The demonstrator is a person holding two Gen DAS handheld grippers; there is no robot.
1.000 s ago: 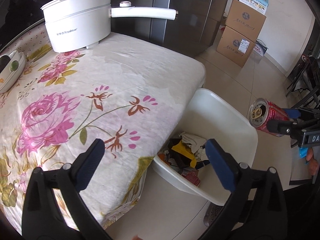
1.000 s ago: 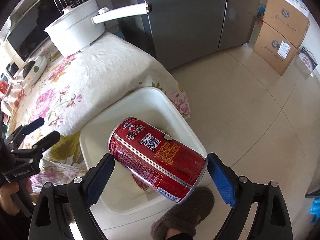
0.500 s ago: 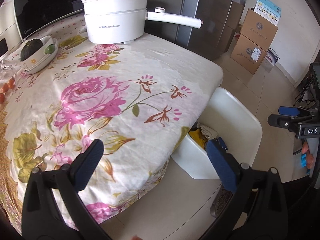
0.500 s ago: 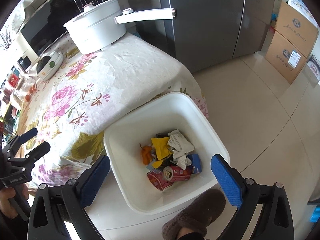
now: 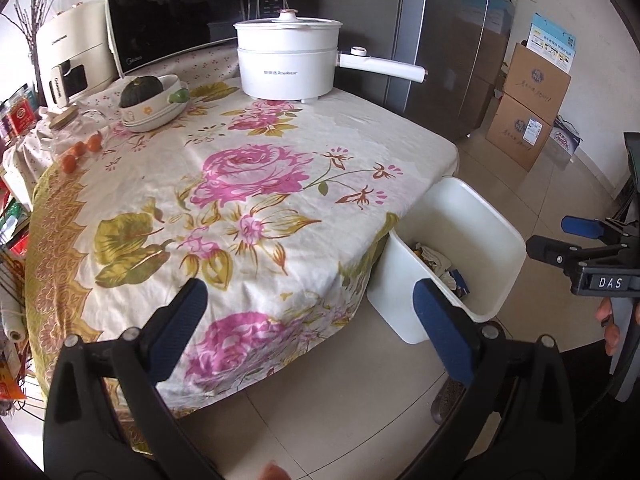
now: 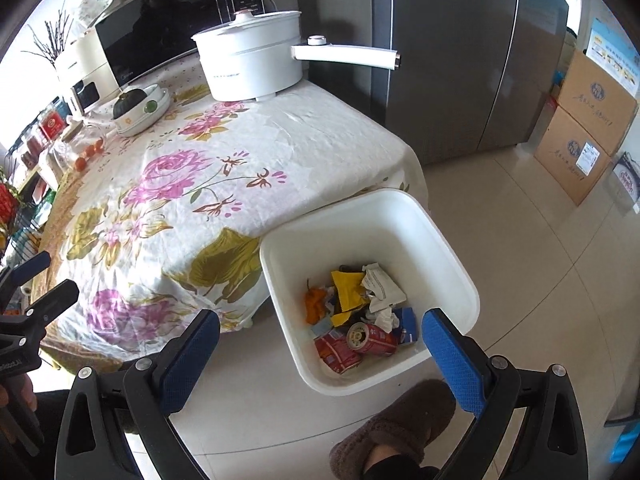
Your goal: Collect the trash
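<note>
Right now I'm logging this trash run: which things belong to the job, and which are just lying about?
Job:
white bin
red can in it
crumpled wrappers in it
right hand-held gripper, open
left hand-held gripper, open

Lying about:
electric pot
bowl
cardboard boxes

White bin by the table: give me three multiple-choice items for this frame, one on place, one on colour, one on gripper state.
1. Where does the red can lie?
A. on the table
B. in the white bin
C. on the floor

2. What colour is the pot on the table?
A. white
B. red
C. black

3. How is the right hand-held gripper?
A. shut on the can
B. shut, empty
C. open, empty

Answers:
1 B, the can rests among wrappers inside the bin.
2 A, body and handle are white.
3 C, the jaws stand wide apart with nothing between.
</note>
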